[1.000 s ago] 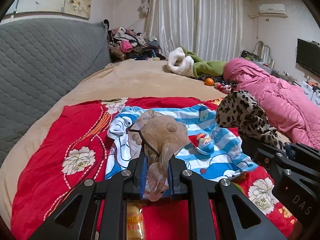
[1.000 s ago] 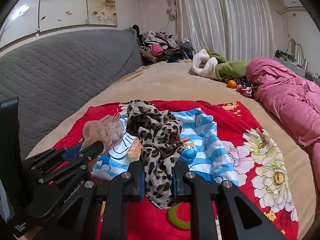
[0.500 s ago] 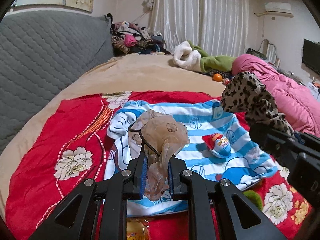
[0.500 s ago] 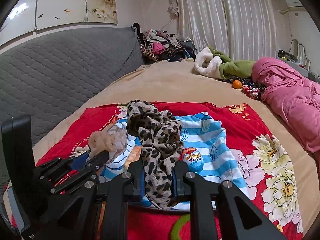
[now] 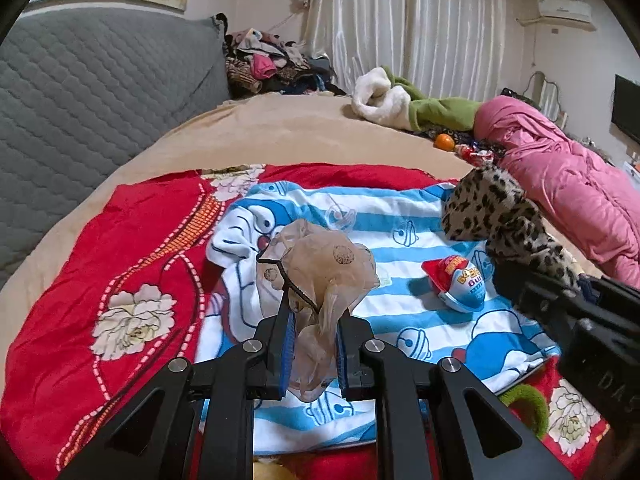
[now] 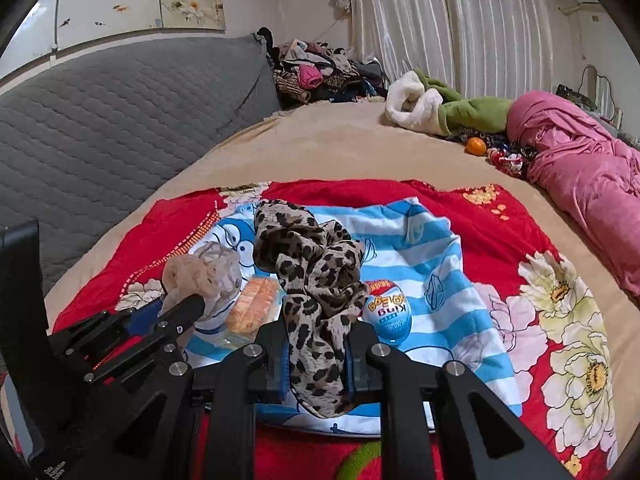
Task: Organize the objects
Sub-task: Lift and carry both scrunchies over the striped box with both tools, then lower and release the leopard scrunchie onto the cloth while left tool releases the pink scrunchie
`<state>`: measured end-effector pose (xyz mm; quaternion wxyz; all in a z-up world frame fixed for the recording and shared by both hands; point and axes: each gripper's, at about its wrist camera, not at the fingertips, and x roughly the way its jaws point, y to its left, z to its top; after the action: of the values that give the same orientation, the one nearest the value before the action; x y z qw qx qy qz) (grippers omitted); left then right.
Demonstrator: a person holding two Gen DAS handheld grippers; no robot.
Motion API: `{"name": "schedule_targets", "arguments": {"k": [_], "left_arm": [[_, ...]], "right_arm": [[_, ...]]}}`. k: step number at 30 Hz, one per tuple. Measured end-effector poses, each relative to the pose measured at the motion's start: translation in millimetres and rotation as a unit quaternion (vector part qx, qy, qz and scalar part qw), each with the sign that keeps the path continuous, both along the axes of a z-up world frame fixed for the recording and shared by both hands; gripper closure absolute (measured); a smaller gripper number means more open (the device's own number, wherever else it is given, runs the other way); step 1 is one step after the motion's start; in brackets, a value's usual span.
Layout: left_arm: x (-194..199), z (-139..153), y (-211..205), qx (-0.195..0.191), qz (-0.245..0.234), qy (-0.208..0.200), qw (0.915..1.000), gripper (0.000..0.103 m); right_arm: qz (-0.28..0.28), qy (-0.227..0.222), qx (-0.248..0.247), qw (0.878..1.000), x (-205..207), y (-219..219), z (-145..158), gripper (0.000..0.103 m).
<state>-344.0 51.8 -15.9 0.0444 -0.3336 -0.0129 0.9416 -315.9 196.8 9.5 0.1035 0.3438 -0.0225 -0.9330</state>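
My left gripper (image 5: 313, 320) is shut on a sheer beige scrunchie (image 5: 320, 264) and holds it above a blue-and-white striped cartoon cloth (image 5: 400, 236). My right gripper (image 6: 316, 344) is shut on a leopard-print scrunchie (image 6: 308, 252) and holds it above the same cloth (image 6: 424, 248). The leopard scrunchie also shows at the right of the left wrist view (image 5: 496, 216), and the beige scrunchie at the left of the right wrist view (image 6: 204, 276). A red-and-blue egg-shaped toy (image 5: 460, 284) lies on the cloth; it also shows in the right wrist view (image 6: 388, 312). An orange snack packet (image 6: 252, 308) lies on the cloth.
A red floral blanket (image 5: 132, 248) covers the tan bed. A green ring (image 5: 528, 404) lies near the cloth's front edge. A pink duvet (image 6: 592, 176), a green-and-white garment (image 6: 436, 108), an orange (image 6: 476, 146) and a clothes pile (image 6: 320, 72) lie farther back. A grey quilted headboard (image 6: 120, 112) stands at left.
Both grippers have drawn back and risen slightly with their scrunchies still held. The cloth and egg toy now sit more fully in front of them.
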Motion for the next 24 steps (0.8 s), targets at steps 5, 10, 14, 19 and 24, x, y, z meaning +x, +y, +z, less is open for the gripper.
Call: {"name": "schedule_targets", "arguments": {"k": [5,10,14,19,24], "left_arm": [[-4.7,-7.3,10.1,-0.006,-0.007,-0.006,0.9999,0.086],[-10.1,-12.6,21.9,-0.013,-0.010,-0.010,0.9998,0.086],[-15.3,-18.5,32.4,-0.020,-0.014,-0.016,0.9996,0.086],[-20.6,-25.7,40.9,-0.023,-0.015,-0.021,0.9994,0.086],[-26.4,-34.7,49.9,-0.029,-0.020,-0.027,0.9990,0.086]], "right_arm": [[-0.009,-0.010,0.000,1.000,-2.7,9.1,-12.0,0.083],[-0.021,-0.019,0.012,1.000,-6.7,18.9,-22.6,0.083],[-0.024,-0.033,0.012,0.999,-11.5,26.4,-33.7,0.083],[-0.029,-0.045,0.009,0.999,-14.9,34.5,-44.9,0.083],[-0.028,-0.055,0.010,0.998,-17.1,36.6,-53.9,0.083]]}}
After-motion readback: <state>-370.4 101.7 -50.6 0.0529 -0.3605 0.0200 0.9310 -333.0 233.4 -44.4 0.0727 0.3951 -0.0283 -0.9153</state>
